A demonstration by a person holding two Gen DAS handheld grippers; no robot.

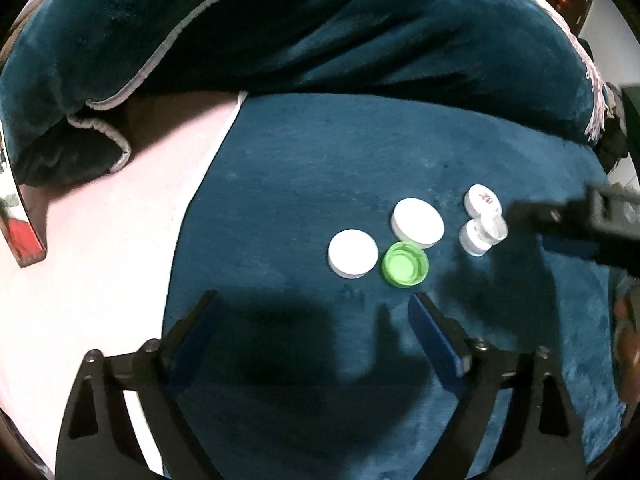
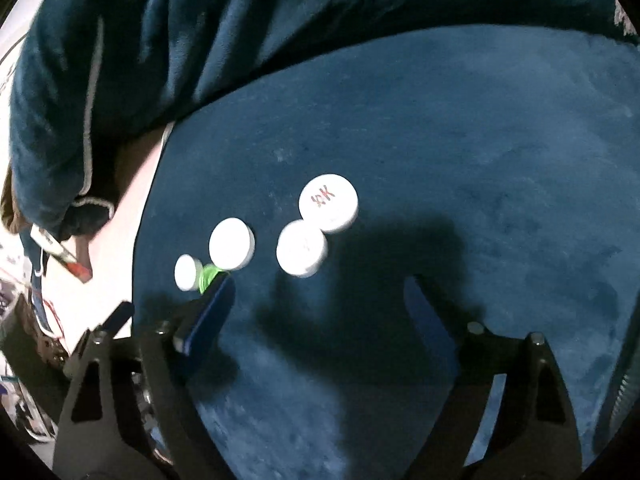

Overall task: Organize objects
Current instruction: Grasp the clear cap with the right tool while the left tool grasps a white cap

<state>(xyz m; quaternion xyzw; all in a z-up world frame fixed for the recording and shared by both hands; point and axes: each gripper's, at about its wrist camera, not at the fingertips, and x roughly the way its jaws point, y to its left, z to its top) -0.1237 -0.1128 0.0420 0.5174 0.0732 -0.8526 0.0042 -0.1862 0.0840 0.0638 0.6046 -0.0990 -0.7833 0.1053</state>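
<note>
My left gripper [image 1: 312, 300] hangs above the dark teal blanket [image 1: 320, 168], its two blue-padded fingers [image 1: 434, 332] spread wide with nothing between them — the cluster of caps lies just ahead of its tips. Nearest is a green cap [image 1: 405, 265], open side up, touching a flat white cap [image 1: 353, 253] on its left and sitting just below a larger white cap [image 1: 418, 223]. Further right, a white cap with red lettering [image 1: 483, 199] rests beside a small white cap [image 1: 480, 236] that looks tilted or stacked; blur keeps me from telling which.

My right gripper [image 2: 320, 284] is likewise wide open and holds nothing, its jaws poised over the same blanket. In its view the lettered cap [image 2: 329, 202] touches a plain white cap [image 2: 302, 247] just below and left of it, both lying ahead of the gap between the fingers. Off to the left, another white cap [image 2: 232, 243] sits apart from that pair, then a smaller-looking white cap [image 2: 188, 272], with a sliver of the green cap [image 2: 208, 276] showing between them and partly hidden behind my left-hand finger pad [image 2: 208, 312].

From the left camera, the right gripper's dark frame [image 1: 580, 220] reaches in from the right edge, close to the lettered cap. A bunched fold of the teal blanket [image 1: 280, 20] piles up behind the caps, and a pale pink sheet [image 1: 100, 220] lies to the left — a red-tipped object [image 1: 24, 240] rests at its far edge.
</note>
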